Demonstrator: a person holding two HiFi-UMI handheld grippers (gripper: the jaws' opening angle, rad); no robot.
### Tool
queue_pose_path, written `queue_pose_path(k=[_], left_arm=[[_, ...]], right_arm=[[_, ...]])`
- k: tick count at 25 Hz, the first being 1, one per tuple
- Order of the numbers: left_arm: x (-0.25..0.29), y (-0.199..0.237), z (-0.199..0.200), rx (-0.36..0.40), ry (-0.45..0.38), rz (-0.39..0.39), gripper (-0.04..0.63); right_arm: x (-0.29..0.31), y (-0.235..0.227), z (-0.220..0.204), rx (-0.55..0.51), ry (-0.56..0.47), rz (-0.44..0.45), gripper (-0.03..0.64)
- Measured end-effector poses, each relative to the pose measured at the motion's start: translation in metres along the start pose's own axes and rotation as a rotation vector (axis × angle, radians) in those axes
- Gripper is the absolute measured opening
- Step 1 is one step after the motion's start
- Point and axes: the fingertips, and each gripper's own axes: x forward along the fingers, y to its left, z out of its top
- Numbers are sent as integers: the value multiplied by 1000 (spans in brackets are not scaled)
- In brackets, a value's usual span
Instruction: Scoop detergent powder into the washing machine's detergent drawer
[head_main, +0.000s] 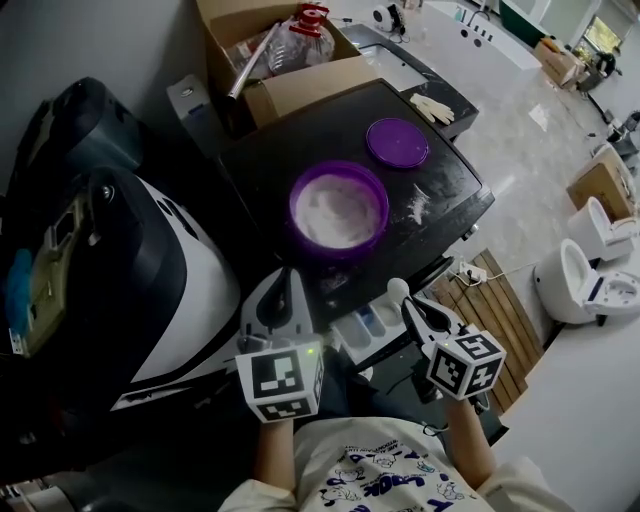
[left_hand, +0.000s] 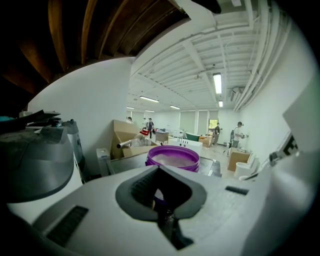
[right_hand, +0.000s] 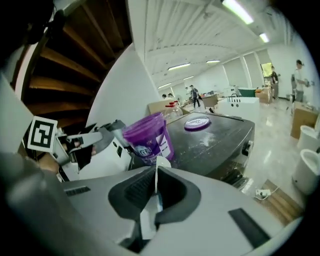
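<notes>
An open purple tub (head_main: 338, 210) of white detergent powder stands on the black washing machine top (head_main: 460, 190), with its purple lid (head_main: 397, 141) lying behind it. Below the front edge, the detergent drawer (head_main: 368, 326) is pulled out. My right gripper (head_main: 412, 308) is shut on the handle of a white scoop (head_main: 398, 290), held just above the drawer's right side. That scoop (right_hand: 156, 167) shows edge-on between the jaws in the right gripper view, with the tub (right_hand: 147, 136) beyond it. My left gripper (head_main: 285, 288) is shut and holds nothing, close to the tub's near side (left_hand: 173, 157).
Some powder (head_main: 418, 207) is spilled on the machine top right of the tub. A cardboard box (head_main: 280, 55) stands behind the machine. A large black-and-white appliance (head_main: 130, 280) fills the left. Toilets (head_main: 590, 270) and a power strip (head_main: 470, 272) are on the floor at right.
</notes>
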Motion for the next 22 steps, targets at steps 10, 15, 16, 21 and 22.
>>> queue_pose_path(k=[10, 15, 16, 21, 22], left_arm=[[-4, -2, 29, 11, -61, 8, 3], [-7, 2, 46, 23, -97, 22, 3], [-8, 2, 50, 24, -104, 25, 3], [-13, 6, 72, 26, -154, 45, 3], [-13, 7, 76, 27, -161, 48, 3]], right_arm=[[-20, 17, 83, -61, -221, -9, 24], [-23, 28, 114, -115, -297, -15, 24], [-24, 31, 120, -124, -312, -16, 23], [-26, 43, 147, -177, -377, -25, 23], [-27, 45, 151, -187, -389, -26, 23]])
